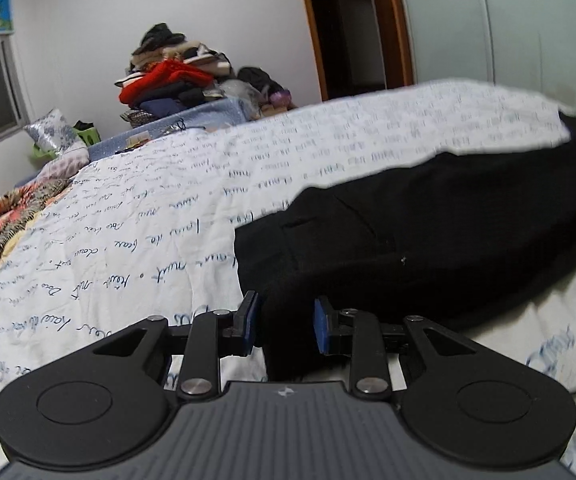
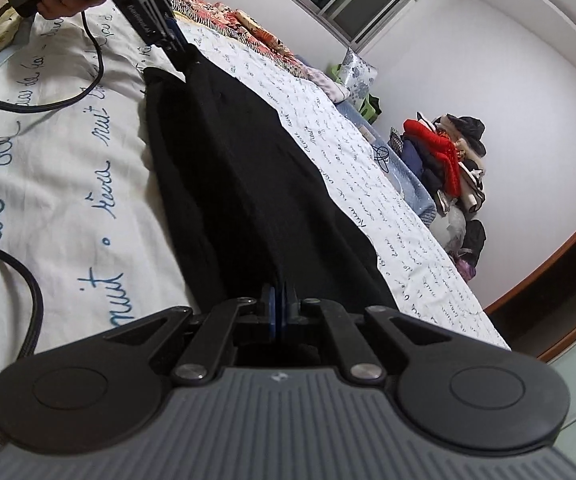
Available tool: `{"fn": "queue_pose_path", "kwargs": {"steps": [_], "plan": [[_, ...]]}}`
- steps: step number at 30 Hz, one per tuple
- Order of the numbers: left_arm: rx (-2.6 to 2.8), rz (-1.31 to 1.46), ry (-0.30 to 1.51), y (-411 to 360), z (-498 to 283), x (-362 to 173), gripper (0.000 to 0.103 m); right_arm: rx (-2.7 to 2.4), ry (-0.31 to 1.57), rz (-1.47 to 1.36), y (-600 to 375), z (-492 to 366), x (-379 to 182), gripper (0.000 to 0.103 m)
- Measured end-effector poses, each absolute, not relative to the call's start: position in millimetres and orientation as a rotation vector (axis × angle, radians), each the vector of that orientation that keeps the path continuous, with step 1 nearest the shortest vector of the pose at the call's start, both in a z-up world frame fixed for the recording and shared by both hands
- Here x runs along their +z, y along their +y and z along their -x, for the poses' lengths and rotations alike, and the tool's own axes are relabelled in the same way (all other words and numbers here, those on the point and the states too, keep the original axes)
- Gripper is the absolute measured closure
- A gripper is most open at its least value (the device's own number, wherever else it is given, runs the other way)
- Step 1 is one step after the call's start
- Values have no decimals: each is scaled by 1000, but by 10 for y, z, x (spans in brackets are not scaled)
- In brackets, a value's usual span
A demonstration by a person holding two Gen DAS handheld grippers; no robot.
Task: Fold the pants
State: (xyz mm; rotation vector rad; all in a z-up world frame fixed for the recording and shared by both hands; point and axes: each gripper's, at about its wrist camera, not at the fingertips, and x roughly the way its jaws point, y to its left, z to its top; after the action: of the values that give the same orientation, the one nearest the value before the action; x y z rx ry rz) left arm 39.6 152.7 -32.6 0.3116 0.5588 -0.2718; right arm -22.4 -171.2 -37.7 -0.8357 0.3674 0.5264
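Note:
Black pants (image 1: 428,232) lie stretched along a white bedspread with blue script (image 1: 147,216). My left gripper (image 1: 285,326) has its jaws apart, with a fold of the pants' near end between the blue pads. It also shows in the right wrist view (image 2: 181,54) at the far end of the pants (image 2: 247,184), a hand on its handle. My right gripper (image 2: 279,312) is shut on the other end of the pants, the cloth running out from between its pads and lifted off the bed.
A pile of clothes (image 1: 171,76) sits beyond the bed's far side, also in the right wrist view (image 2: 448,160). A patterned blanket (image 1: 3,224) lies at the head end. Black cables (image 2: 27,272) cross the bedspread. A doorway (image 1: 344,28) and wardrobe doors (image 1: 508,24) stand behind.

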Motion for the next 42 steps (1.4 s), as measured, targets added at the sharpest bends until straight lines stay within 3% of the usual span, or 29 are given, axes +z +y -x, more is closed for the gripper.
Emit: {"fn": "queue_pose_path", "kwargs": {"steps": [6,8,10,11,16,22,29,34,42], "plan": [[-244,-340,575,1556,-323,-343,68,544,396,859,-1726,244,-482,99],[-206,-379,548,1533,-263,-286,57,542,398,874,-1708,247,-519,99],[-168,-422,517,1544,-209,-234,31,542,397,867,-1735,283,-517,99],[-148,-434,510,1560,-191,-214,27,542,395,860,-1745,287,-512,99],[-123,-381,502,1495,-265,41,27,538,390,841,-1779,363,-530,98],[-340,-388,485,587,-430,189,27,543,390,857,-1737,440,-548,97],[-549,-471,488,-525,-443,-166,27,550,425,825,-1815,487,-483,96],[-616,-618,525,-765,-275,-524,27,442,466,676,-2307,480,-174,94],[-827,-278,586,-1070,-470,-133,27,310,627,510,-2868,286,-242,94]]}}
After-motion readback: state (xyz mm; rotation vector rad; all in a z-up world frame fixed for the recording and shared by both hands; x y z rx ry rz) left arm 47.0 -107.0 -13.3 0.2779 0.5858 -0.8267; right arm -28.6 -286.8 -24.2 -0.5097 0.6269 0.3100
